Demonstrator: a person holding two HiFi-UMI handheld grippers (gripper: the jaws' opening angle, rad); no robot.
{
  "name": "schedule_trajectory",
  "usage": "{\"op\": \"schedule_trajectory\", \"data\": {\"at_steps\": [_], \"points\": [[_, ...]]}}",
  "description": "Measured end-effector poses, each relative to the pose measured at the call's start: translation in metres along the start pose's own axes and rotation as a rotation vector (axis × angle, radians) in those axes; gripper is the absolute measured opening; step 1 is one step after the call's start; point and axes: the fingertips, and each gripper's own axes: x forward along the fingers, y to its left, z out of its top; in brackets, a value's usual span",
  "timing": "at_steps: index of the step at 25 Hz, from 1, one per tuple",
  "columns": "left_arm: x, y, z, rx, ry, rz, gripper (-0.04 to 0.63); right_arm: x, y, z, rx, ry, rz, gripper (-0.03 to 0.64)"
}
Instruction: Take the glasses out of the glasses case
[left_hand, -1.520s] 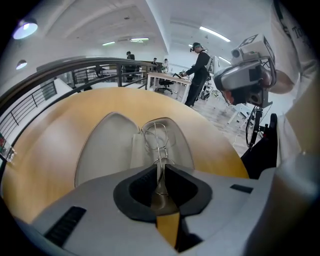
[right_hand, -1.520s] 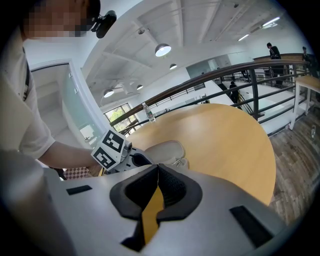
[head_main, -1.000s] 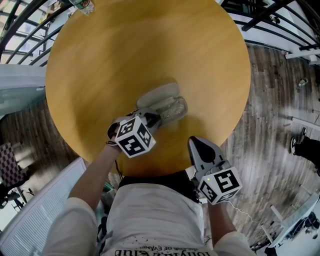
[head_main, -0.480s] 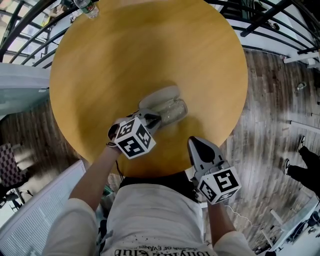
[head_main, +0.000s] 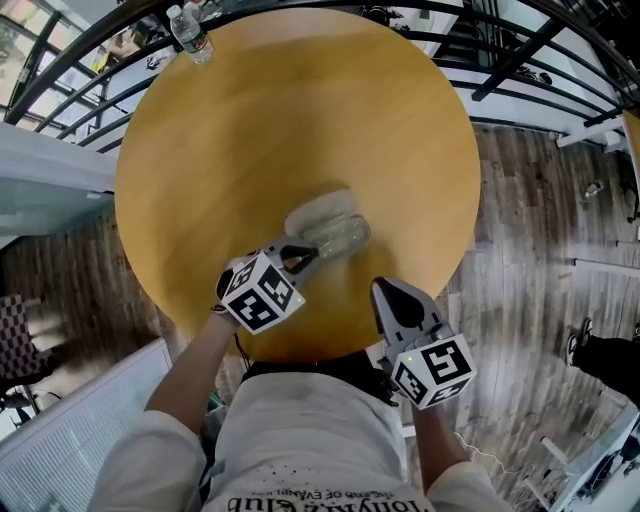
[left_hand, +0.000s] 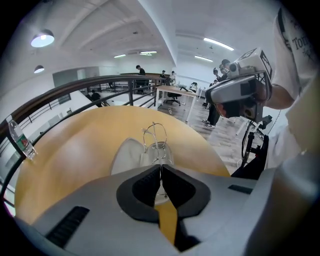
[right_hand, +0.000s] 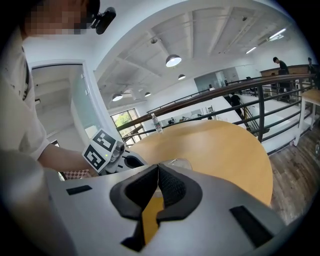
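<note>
Round table (head_main: 250, 120), glasses case (head_main: 318, 212); left claw (left_hand: 161, 167) tight on glasses (left_hand: 158, 150), plain only in its view; right claw (right_hand: 158, 170) closed, empty.

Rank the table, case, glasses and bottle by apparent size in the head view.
Largest to smallest:
table
case
glasses, near the case's size, so unsure
bottle, farthest from the camera, so it may only look smallest
</note>
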Motion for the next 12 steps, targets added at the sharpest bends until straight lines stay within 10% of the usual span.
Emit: {"op": "schedule_trajectory", "data": {"at_steps": [12], "points": [[-0.061, -0.022, 0.029, -0.097, -0.192, 0.092, 0.035, -0.028, 0.028, 0.027, -0.082, -0.038, 0.006, 0.025]]}}
